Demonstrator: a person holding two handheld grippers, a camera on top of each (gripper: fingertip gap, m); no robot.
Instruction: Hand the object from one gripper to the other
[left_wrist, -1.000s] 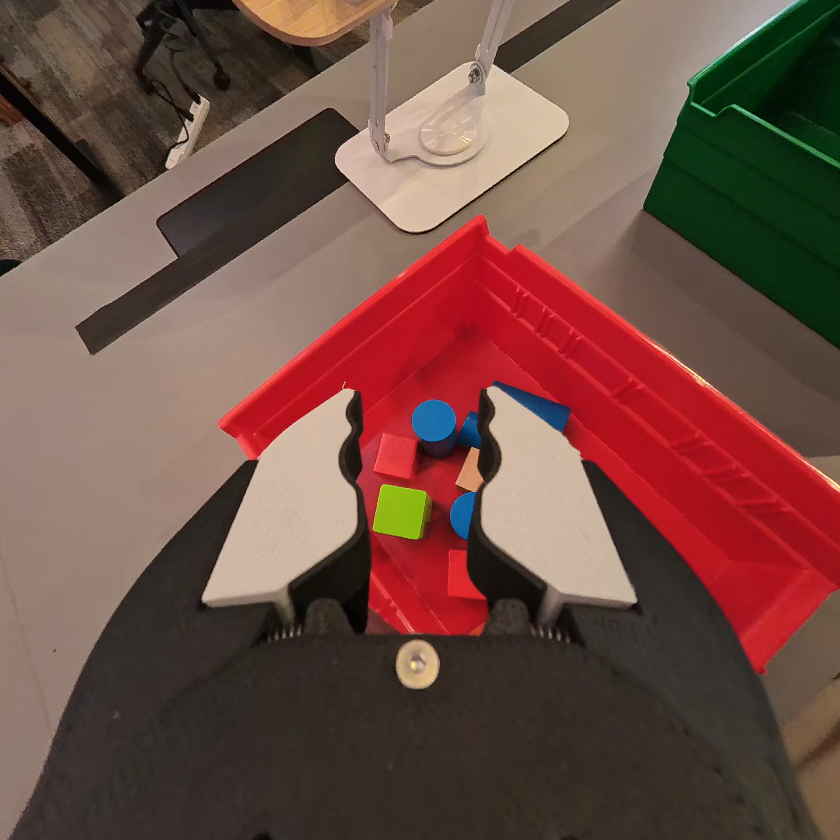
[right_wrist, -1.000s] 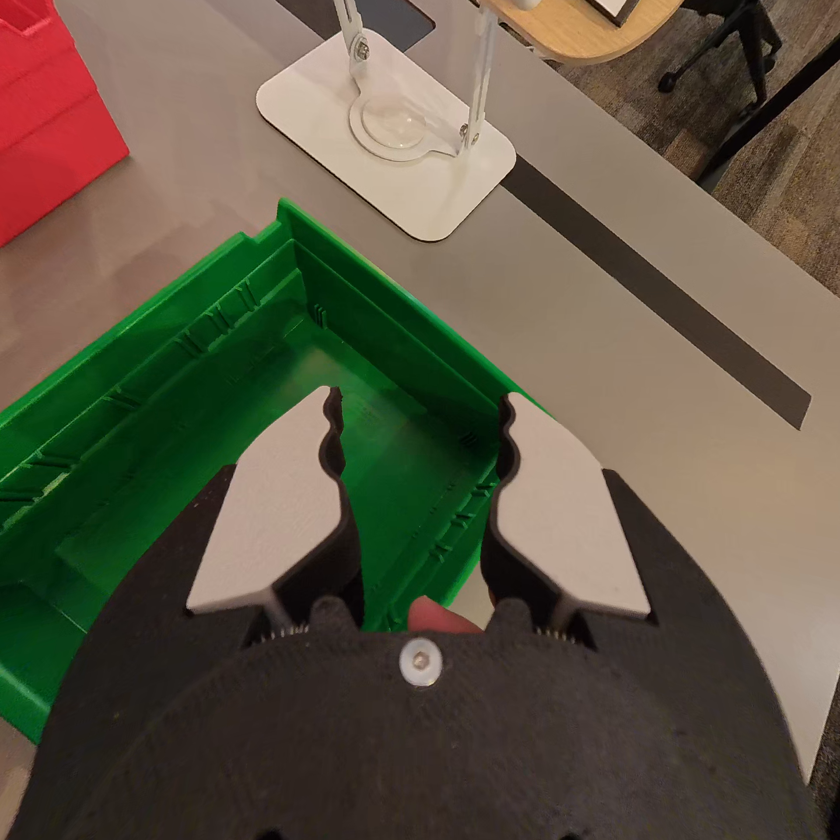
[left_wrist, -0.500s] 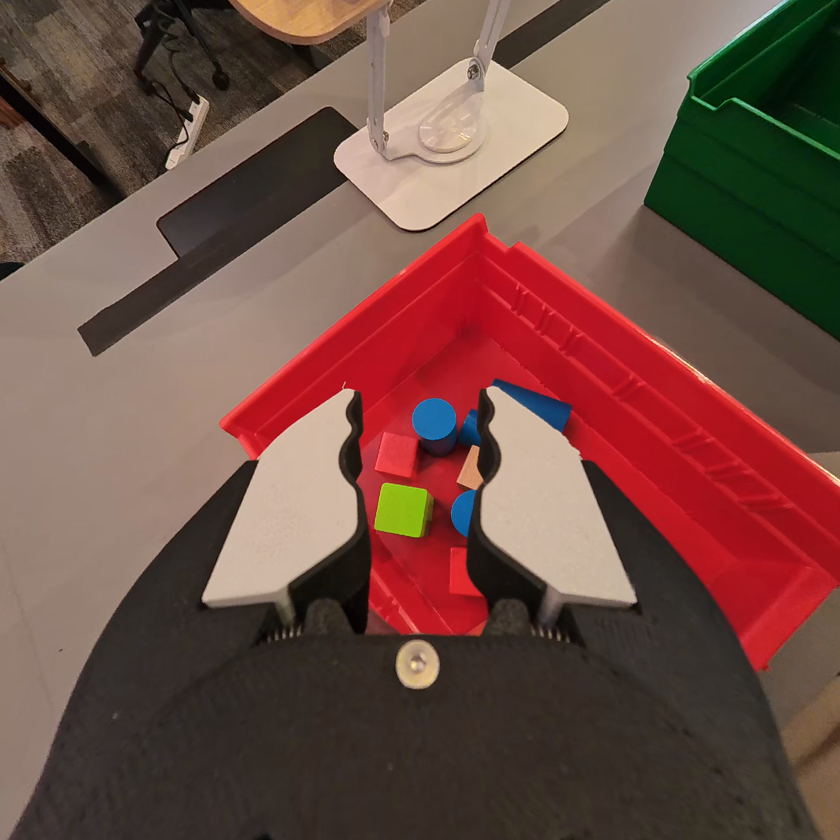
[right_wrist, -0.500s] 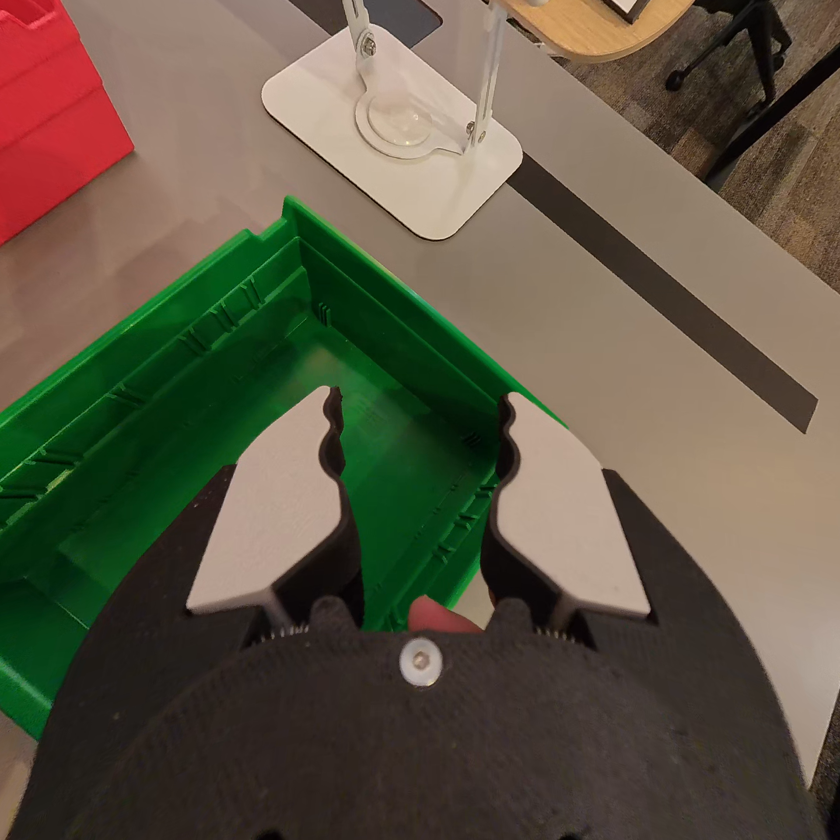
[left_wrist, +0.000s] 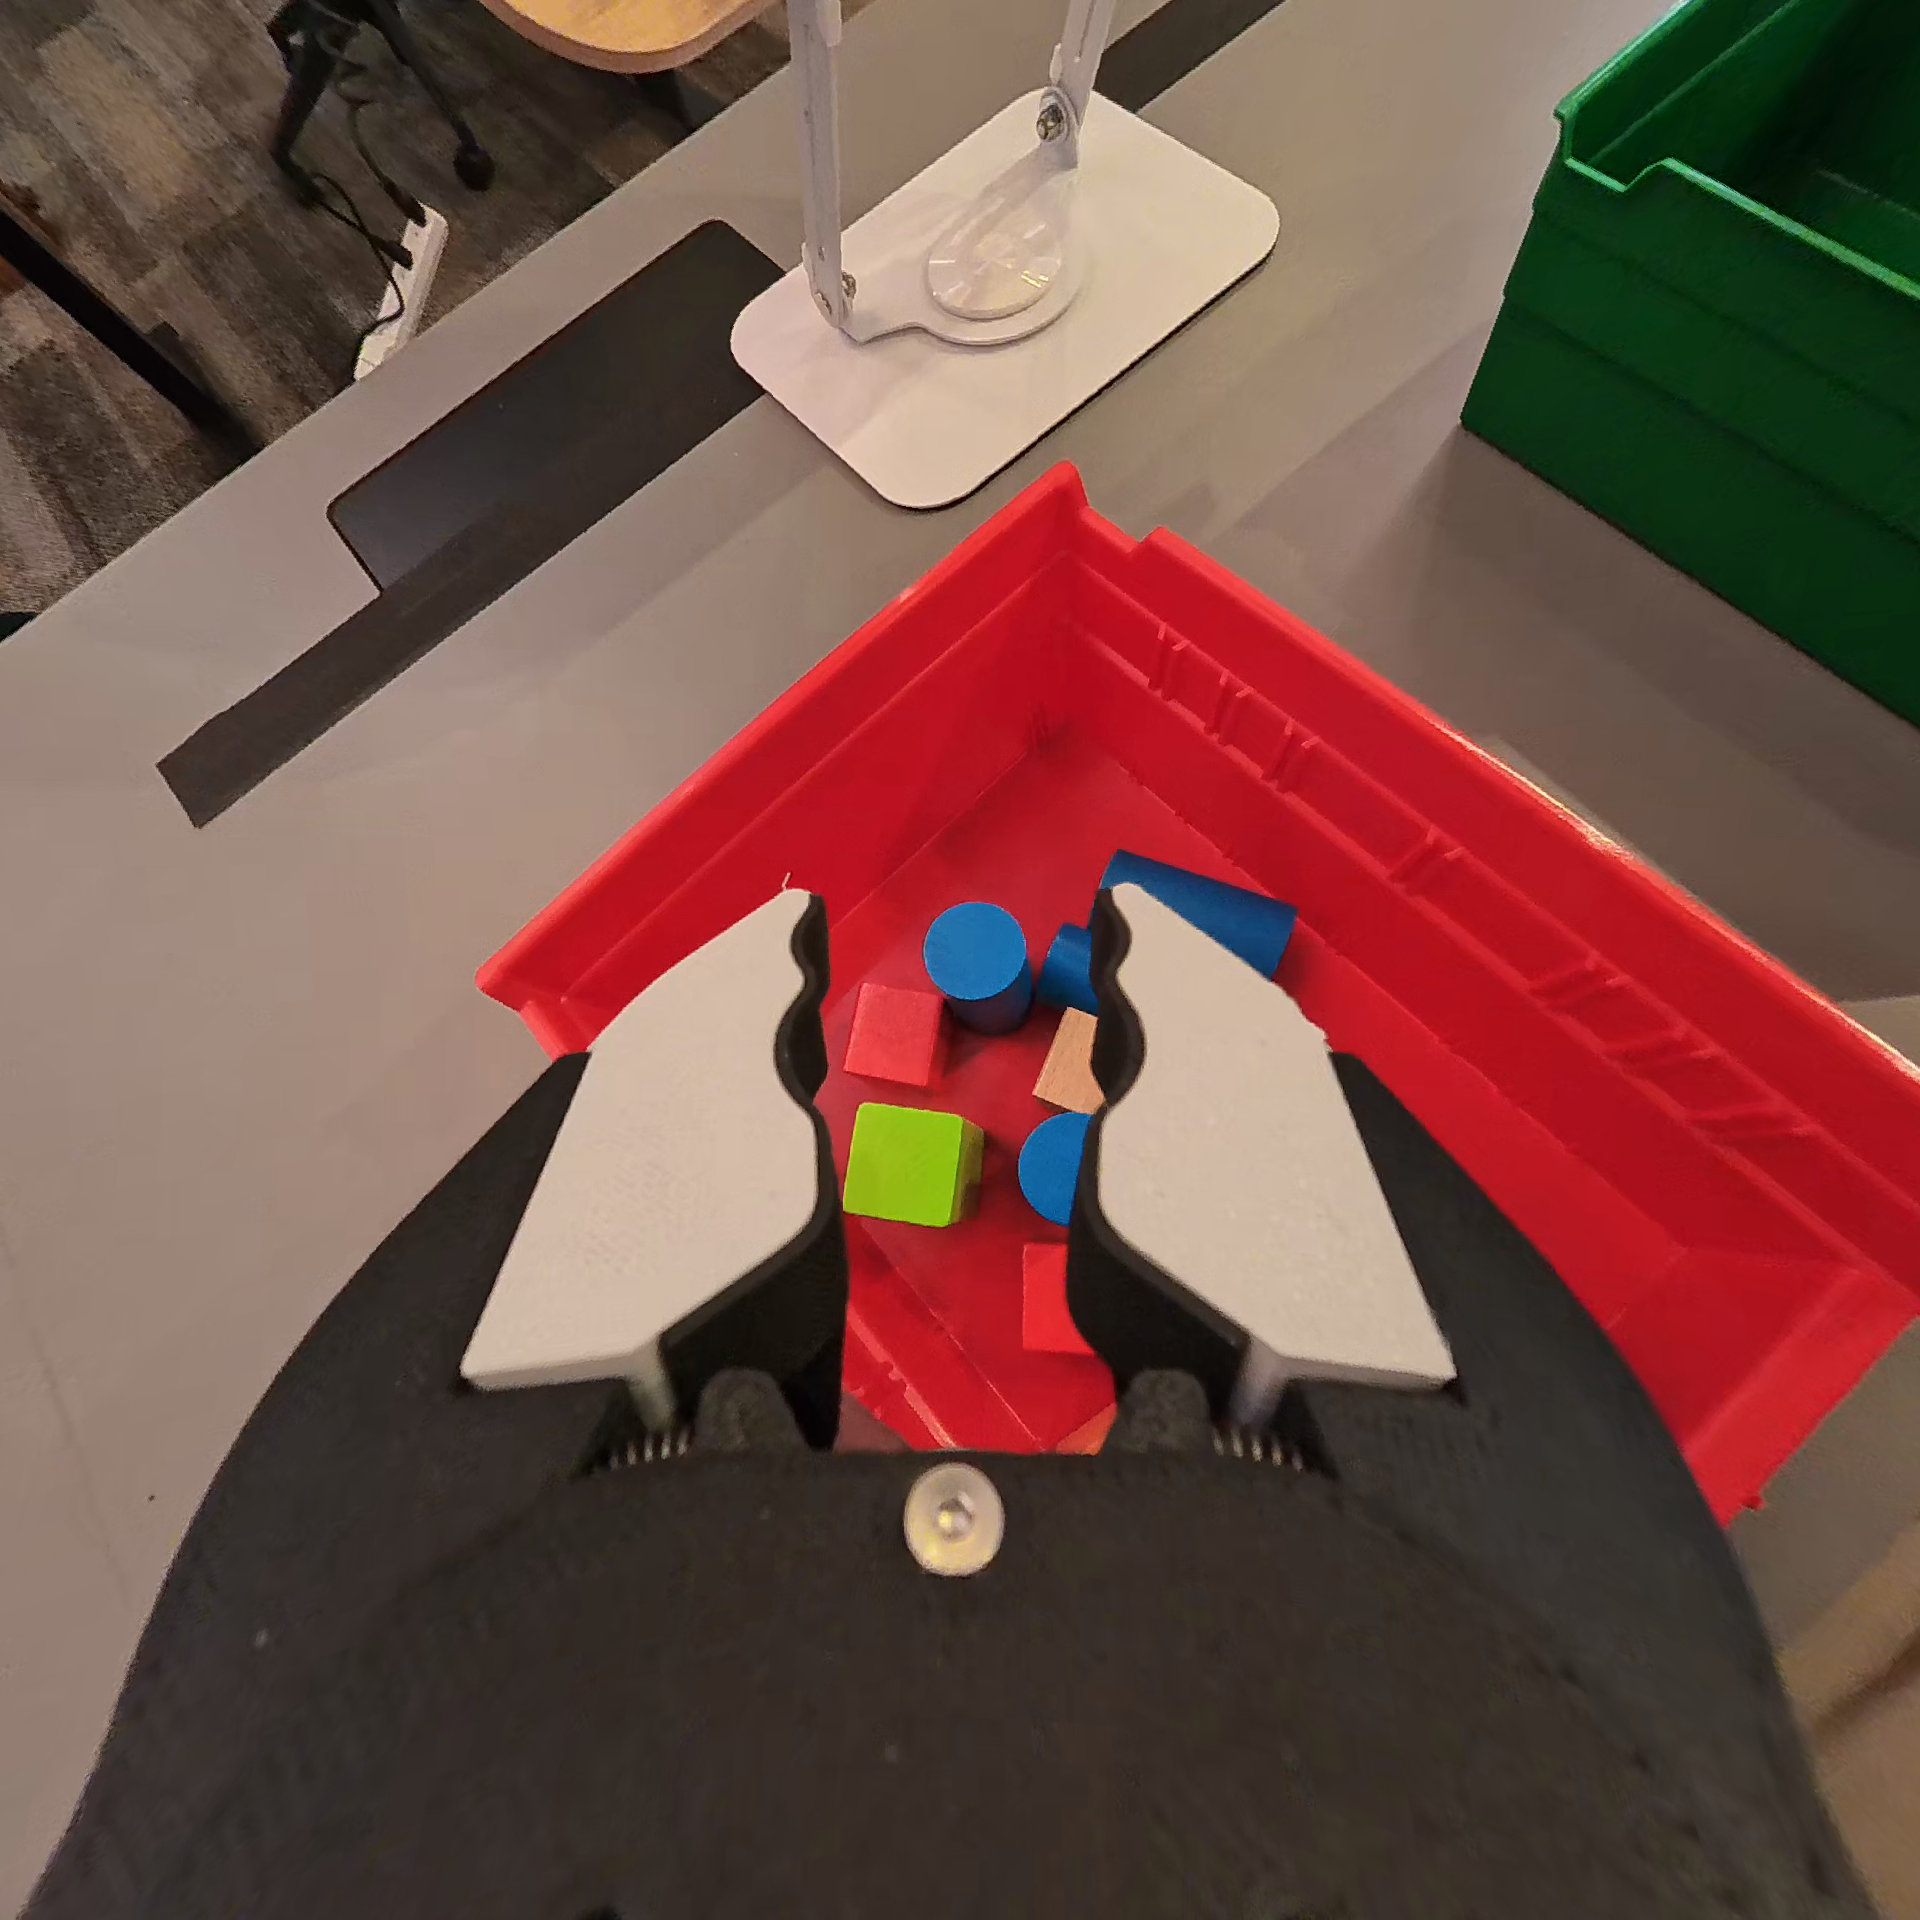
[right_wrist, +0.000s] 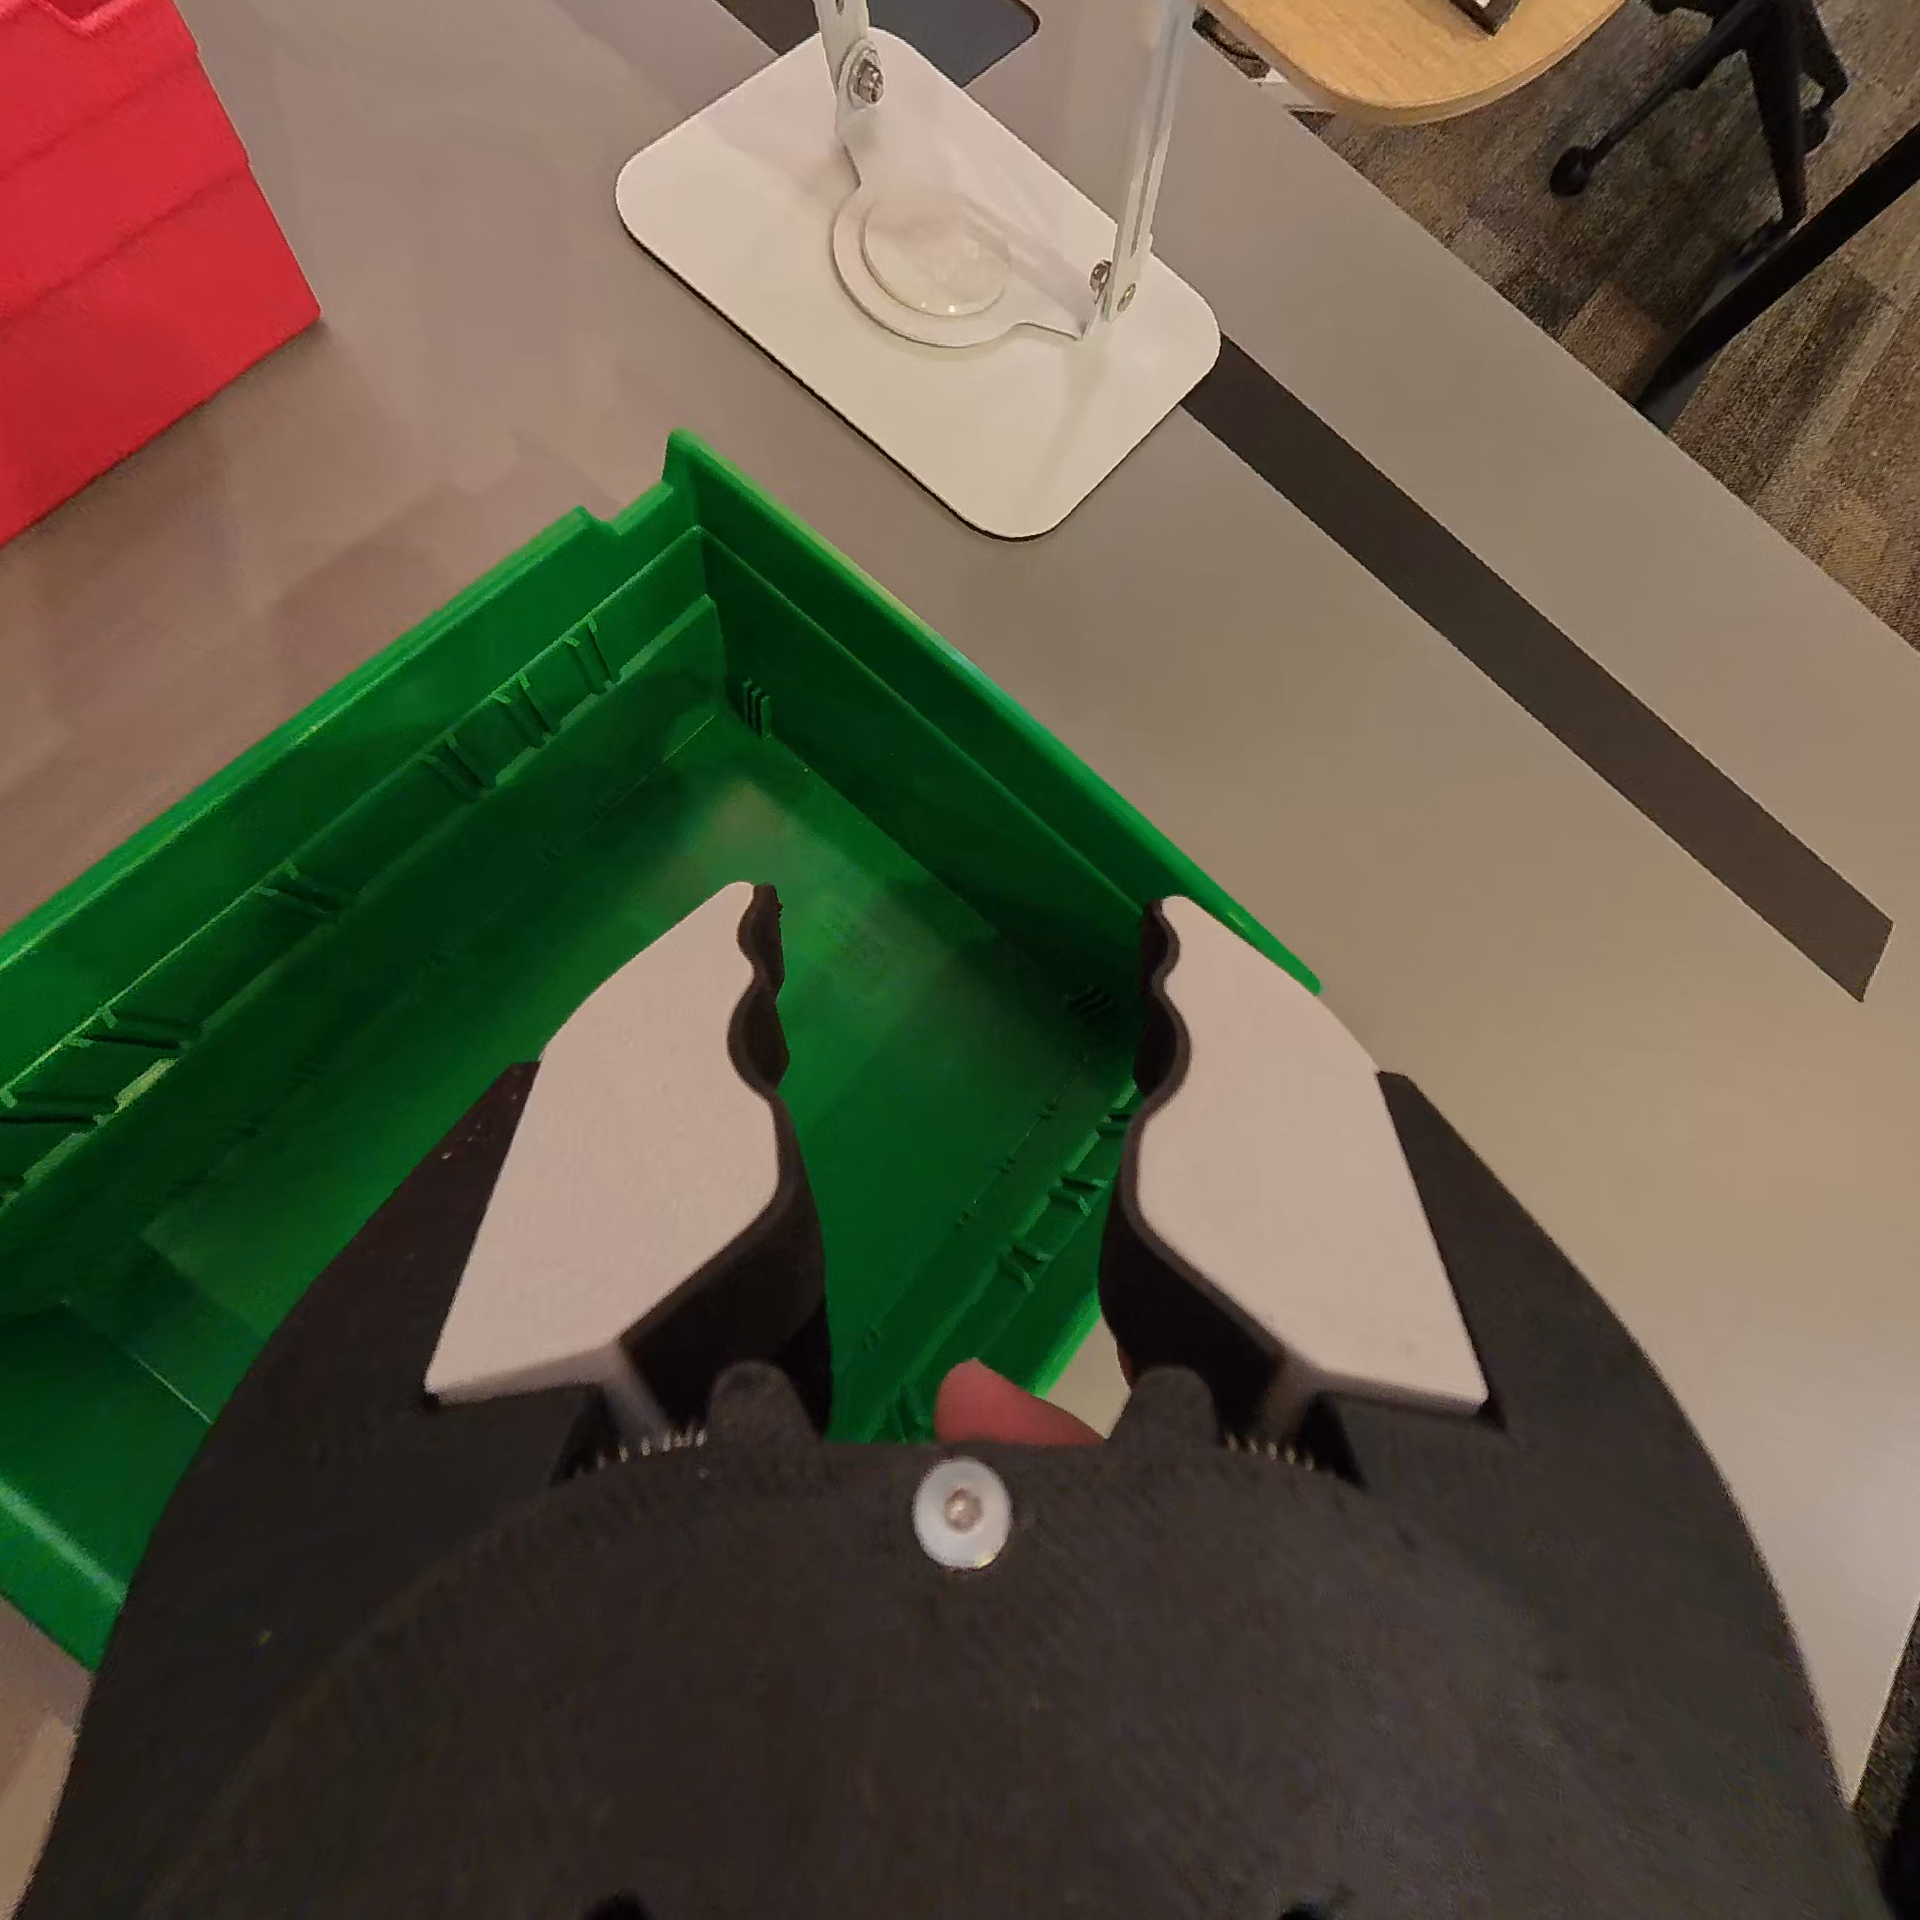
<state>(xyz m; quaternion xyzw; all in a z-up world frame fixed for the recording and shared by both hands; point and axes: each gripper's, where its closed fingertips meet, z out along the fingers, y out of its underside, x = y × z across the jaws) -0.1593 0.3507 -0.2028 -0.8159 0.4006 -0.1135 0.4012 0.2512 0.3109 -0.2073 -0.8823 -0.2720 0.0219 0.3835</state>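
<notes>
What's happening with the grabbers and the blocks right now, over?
Left gripper open, empty, above red bin. Right gripper open, empty, above green bin. Green cube and other blocks untouched in red bin. Nothing blocking.

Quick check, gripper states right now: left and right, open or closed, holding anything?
Left gripper: open, holding nothing, above the blocks in the red bin.
Right gripper: open, holding nothing, above the green bin.
</notes>
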